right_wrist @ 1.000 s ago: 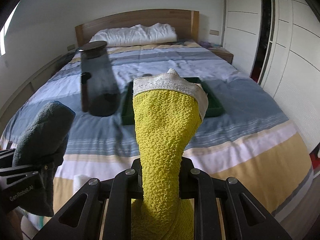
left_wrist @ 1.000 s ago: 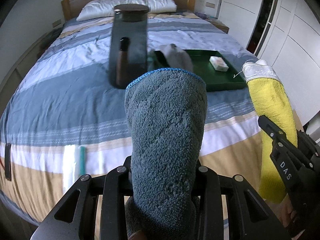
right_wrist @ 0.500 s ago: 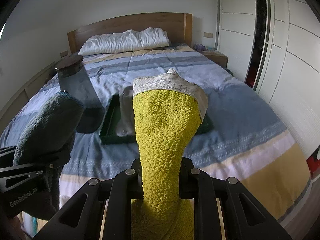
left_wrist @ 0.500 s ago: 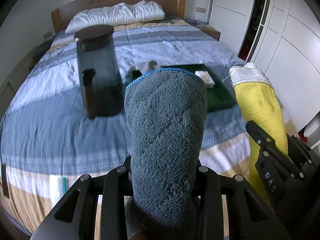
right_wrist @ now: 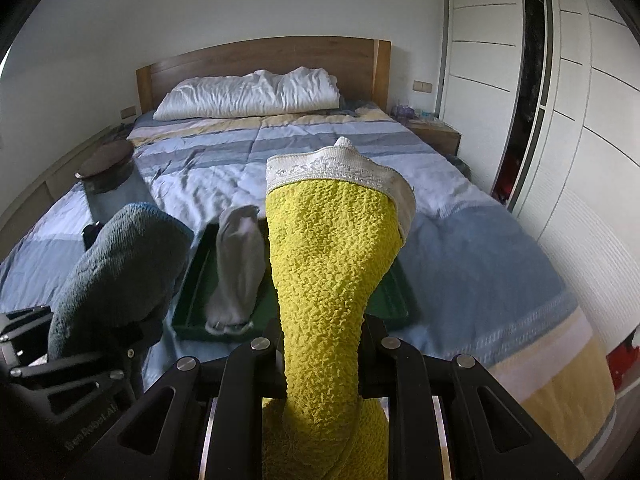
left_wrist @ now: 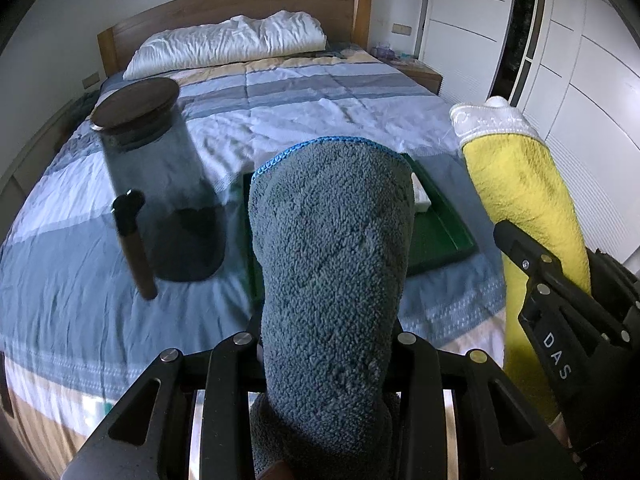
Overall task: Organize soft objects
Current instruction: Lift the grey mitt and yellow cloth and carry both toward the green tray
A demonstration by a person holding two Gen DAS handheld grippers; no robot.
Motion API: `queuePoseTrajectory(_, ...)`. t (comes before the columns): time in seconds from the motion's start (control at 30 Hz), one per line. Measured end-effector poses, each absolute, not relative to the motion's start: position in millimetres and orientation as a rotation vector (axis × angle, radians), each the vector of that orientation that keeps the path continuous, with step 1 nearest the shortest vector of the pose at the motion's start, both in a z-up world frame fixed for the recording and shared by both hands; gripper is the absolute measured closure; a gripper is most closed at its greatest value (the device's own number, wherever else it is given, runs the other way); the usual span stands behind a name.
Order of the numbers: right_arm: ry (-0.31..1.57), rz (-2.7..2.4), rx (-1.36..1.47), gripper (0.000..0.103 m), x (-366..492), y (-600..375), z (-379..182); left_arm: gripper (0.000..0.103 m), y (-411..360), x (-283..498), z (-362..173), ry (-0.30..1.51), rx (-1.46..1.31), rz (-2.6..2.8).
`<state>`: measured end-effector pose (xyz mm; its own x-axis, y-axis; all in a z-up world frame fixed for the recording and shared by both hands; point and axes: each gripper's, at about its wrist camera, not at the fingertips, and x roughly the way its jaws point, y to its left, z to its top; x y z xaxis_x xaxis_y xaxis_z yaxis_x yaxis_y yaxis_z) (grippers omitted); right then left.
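Grey-blue fleece cloth (left_wrist: 328, 264) is clamped in the closed left tongs (left_wrist: 328, 344) and yellow towel (right_wrist: 332, 280) in the closed right tongs (right_wrist: 324, 340), both held upright above the bed (right_wrist: 460, 240), over the green tray (right_wrist: 192, 292) containing a grey sock (right_wrist: 238, 268).

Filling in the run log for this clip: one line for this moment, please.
left gripper: shut on grey towel | right gripper: shut on yellow towel | both above green tray on bed
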<state>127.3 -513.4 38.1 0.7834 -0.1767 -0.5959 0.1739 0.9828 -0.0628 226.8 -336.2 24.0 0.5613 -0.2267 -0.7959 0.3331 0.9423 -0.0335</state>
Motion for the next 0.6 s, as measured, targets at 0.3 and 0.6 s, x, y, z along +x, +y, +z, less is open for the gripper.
queuePoseTrajectory(0.3,0.638,-0.182,-0.044,0.084,180,-521,29,0.074,-356,257,25,0.889,0.103,-0.306)
queuePoseTrajectory(0.6,0.636,-0.183,-0.058,0.084,219,-526,18,0.074,-368,283,22,0.865,0.095,-0.271)
